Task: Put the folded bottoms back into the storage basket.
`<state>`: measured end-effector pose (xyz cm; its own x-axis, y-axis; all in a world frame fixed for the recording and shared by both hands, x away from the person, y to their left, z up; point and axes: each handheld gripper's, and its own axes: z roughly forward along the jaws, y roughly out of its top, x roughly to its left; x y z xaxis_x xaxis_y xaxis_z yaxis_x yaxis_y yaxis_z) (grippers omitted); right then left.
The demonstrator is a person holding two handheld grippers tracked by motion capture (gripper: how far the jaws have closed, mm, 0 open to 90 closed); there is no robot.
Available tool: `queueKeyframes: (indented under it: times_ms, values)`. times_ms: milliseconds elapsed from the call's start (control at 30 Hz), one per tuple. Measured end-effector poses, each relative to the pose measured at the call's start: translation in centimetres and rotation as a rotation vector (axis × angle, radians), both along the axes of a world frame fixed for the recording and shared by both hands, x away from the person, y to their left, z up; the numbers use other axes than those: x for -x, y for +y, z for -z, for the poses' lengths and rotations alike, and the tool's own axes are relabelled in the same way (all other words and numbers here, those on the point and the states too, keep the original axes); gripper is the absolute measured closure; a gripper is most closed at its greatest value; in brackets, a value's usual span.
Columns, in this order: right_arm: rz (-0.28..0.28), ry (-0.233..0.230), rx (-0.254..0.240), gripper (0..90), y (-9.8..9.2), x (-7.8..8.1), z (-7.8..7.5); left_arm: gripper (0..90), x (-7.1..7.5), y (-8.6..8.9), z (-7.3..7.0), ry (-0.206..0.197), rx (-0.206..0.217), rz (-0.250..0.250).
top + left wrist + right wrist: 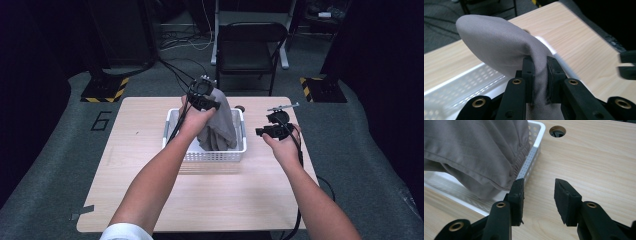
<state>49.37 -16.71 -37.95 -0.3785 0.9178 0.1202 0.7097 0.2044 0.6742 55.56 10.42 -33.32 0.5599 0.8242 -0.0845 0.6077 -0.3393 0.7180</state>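
Left gripper (540, 75) clamps a grey cloth (499, 42) and holds it above the white basket (172, 122); right gripper (539, 195) stands empty beside it.

In the left gripper view the two black jaws pinch a bunched fold of the cloth between their pads, and the fabric balloons up and to the left beyond them. From the high view the left gripper (202, 95) sits over the far edge of the basket, with the cloth (220, 125) hanging from it down into the basket. The right gripper (275, 125) hovers over the wooden surface (200, 200) just to the right of the basket, its jaws partly apart with nothing between them. In the right gripper view the cloth (474, 150) hangs close to that gripper's left jaw, in front of the perforated basket wall (531, 160); whether they touch is unclear. A round hole (557, 131) in the surface lies beyond.
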Motion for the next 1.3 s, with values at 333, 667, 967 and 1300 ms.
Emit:
queueKeyframes:
  times_ms: [333, 667, 967, 1300]
  values:
    - [-0.014, -0.003, 0.005, 59.4, 0.5, -0.2, 0.3, 78.5, -0.7, 4.6, 3.8, 0.070, -0.027, -0.093]
    - [-0.012, 0.002, 0.012, 59.3, 0.8, -0.2, 0.7, 78.0, -0.5, 7.7, 7.2, 0.139, -0.037, -0.149]
    - [-0.017, 0.005, 0.019, 59.3, 1.1, -0.3, 0.8, 77.8, -0.2, 9.4, 9.7, 0.217, -0.057, -0.193]
    - [-0.019, 0.015, 0.021, 59.2, 1.5, -0.4, 1.0, 73.4, 0.1, 10.3, 10.9, 0.228, -0.051, -0.215]
